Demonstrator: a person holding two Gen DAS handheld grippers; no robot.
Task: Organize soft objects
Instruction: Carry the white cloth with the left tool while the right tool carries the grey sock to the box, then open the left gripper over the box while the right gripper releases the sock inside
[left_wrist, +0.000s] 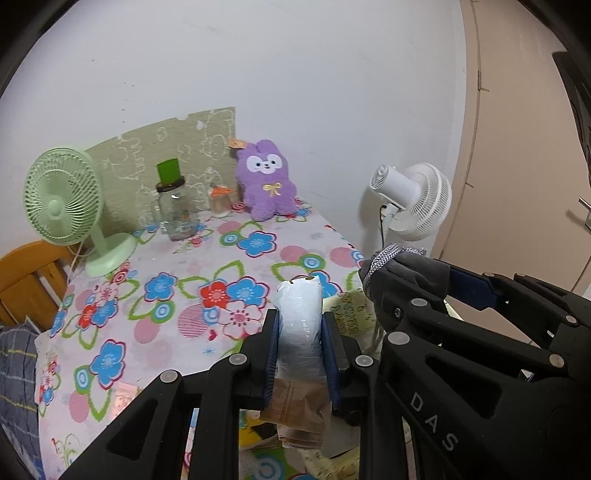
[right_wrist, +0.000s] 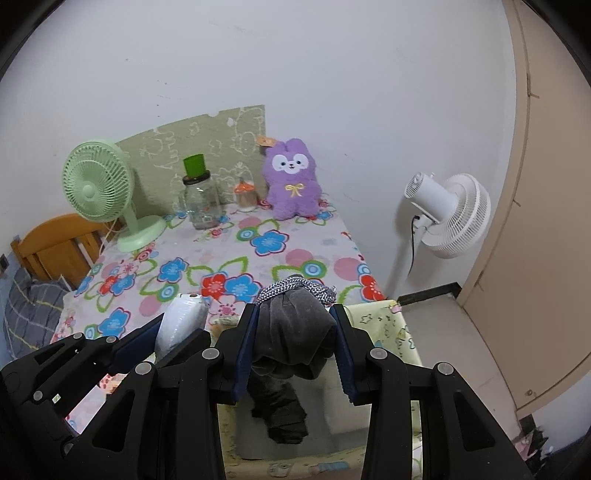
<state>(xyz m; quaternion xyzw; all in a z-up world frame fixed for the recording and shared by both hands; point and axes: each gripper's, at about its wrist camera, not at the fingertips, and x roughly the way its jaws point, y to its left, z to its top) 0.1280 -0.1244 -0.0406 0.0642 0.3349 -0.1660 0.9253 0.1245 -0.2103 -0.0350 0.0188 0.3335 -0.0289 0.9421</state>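
I have 2 soft items in hand above the near edge of the floral table (left_wrist: 229, 258). Left gripper (left_wrist: 300, 332) is clamped narrow on a white plastic-wrapped bundle (left_wrist: 301, 314); a brown fabric end (left_wrist: 299, 413) hangs below at 6 o'clock. Film looks slippery, load light, squashy; I judge mid-bundle the best hold. Right gripper (right_wrist: 295, 343) pinches a grey garment (right_wrist: 295, 332) with a braided cord (right_wrist: 295, 286) at 12 o'clock. Limp, light, drapes; gathered folds grip best. Cream fabric bin (right_wrist: 399, 332) sits beneath.
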